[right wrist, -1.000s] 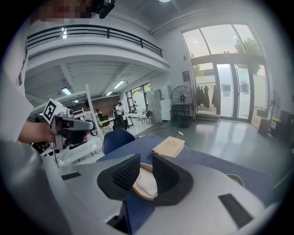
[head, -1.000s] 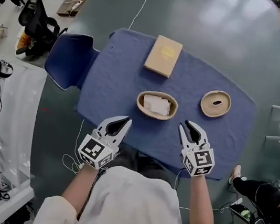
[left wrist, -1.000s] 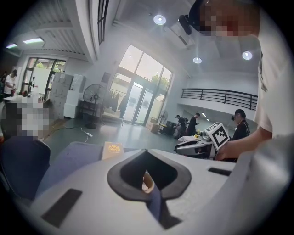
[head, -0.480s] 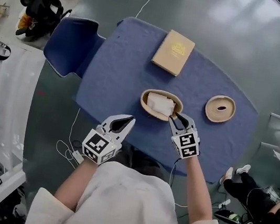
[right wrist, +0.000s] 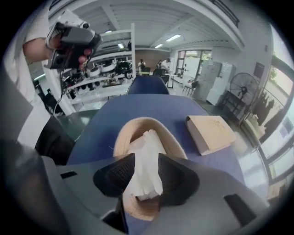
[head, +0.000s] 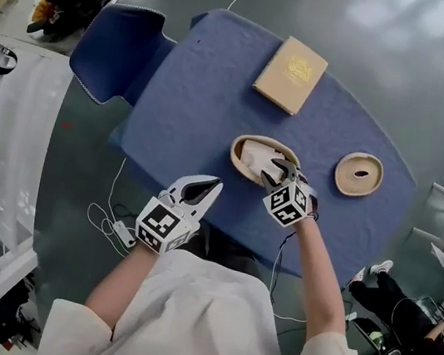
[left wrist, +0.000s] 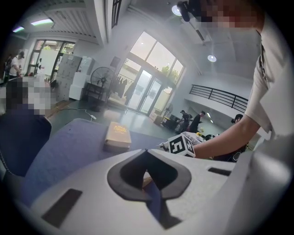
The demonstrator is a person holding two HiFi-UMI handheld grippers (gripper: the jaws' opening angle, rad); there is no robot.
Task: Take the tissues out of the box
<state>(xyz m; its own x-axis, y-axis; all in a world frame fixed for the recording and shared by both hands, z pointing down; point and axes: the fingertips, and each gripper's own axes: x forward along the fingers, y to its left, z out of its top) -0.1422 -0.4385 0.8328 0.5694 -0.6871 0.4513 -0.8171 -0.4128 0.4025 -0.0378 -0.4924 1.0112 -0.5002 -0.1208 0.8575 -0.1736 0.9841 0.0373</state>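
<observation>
An oval beige tissue box (head: 242, 146) stands lidless on the blue table, with a stack of white tissues (head: 256, 158) inside. My right gripper (head: 278, 173) points steeply down into the box. Its jaws have just been opening and stand open, with the tissues (right wrist: 144, 167) between the pads above the box rim (right wrist: 123, 135). My left gripper (head: 207, 187) hovers at the table's near edge, left of the box, its fingertips together and nothing held. In the left gripper view the right gripper's marker cube (left wrist: 181, 145) shows beyond the left gripper (left wrist: 146, 155).
The box's round lid (head: 358, 174) lies to the right on the blue cloth (head: 193, 100). A tan flat carton (head: 291, 74) rests at the far side, also seen as the tan carton (right wrist: 211, 133). A blue chair (head: 114, 41) stands at the table's left end. A cable (head: 109, 221) trails on the floor.
The right gripper dropped from the near edge into the tissue box and turned steeply down, its jaws wider. The left gripper sank a little and moved slightly toward the table.
</observation>
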